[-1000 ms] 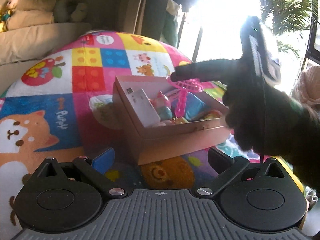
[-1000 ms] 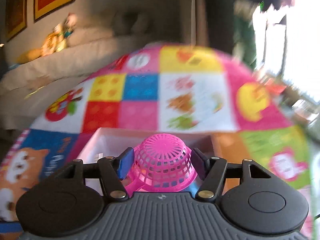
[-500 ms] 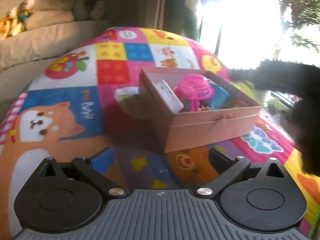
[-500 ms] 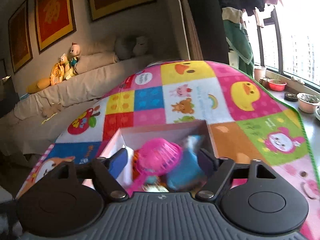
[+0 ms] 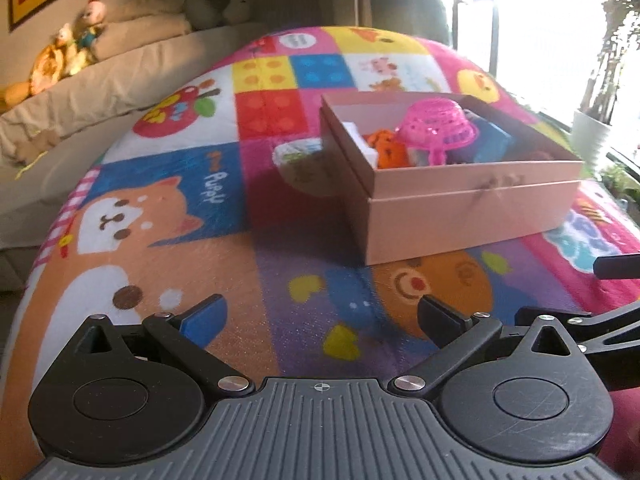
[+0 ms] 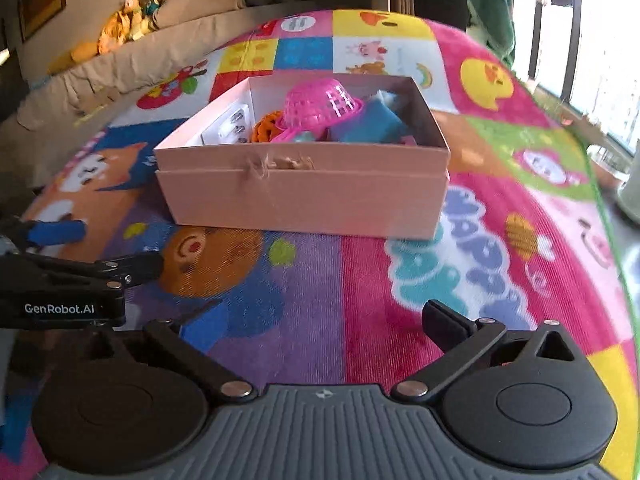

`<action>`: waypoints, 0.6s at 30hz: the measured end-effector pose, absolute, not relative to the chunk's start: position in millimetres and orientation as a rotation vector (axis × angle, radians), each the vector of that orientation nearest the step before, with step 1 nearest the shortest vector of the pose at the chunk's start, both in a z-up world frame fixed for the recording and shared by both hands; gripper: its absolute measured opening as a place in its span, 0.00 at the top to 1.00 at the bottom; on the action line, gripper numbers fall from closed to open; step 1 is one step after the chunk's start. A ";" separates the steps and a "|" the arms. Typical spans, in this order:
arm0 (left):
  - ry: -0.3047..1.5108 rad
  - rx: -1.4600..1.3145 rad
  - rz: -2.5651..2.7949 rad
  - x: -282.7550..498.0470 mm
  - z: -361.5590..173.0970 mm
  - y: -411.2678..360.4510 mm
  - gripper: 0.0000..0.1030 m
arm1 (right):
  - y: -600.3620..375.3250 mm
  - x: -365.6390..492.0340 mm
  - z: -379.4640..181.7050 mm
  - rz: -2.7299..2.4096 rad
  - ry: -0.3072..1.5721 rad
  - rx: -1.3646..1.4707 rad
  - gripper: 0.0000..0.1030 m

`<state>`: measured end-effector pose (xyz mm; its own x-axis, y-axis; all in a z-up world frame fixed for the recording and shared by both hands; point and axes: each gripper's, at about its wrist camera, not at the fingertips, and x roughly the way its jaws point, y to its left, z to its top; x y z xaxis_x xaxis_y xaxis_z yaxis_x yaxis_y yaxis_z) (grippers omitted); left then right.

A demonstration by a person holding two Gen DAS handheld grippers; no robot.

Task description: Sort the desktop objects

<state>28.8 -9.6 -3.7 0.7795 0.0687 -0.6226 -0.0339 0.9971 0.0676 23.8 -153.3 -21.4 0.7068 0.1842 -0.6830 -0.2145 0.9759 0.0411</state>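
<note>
A: The jaws first, pls. Anything held?

B: Nothing. Left gripper [image 5: 320, 314] has jaws wide apart, only the play mat [image 5: 280, 320] shows between them. Right gripper [image 6: 316, 320] is the same, spread wide and empty. Both hang low over the mat, near the front of the box [image 6: 304, 196] but apart from it.

A: And the things to sort?

B: Inside the box. The pink basket [image 6: 320, 106] lies upside down on top, tilted, w/ a blue block [image 6: 368, 124] beside it and sth orange [image 6: 266, 128] under its rim. One packet [image 5: 300, 154] lies on the mat, just beside the box's left wall.

A: So which step?

B: I think between items: one drop done, hands free. Next prob. the packet. It looks flat and soft, so approach low and pinch an edge.
</note>
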 end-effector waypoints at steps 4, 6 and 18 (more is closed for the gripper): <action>0.668 0.072 0.060 34.8 -10.8 -9.1 0.00 | -147.5 37.4 -26.2 0.196 0.762 -0.069 0.00; 0.686 0.013 0.041 37.9 -12.1 -0.7 0.00 | -146.9 39.2 -27.7 0.186 0.749 -0.065 0.00; 0.687 0.001 0.037 37.0 -12.7 0.3 0.00 | -148.2 30.9 -30.7 0.147 0.694 -0.041 0.00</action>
<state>37.0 0.3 -12.7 0.7725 0.0347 -0.6341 -0.0339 0.9993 0.0134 30.9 -148.2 -30.7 0.7589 0.1215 -0.6398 -0.1489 0.9888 0.0111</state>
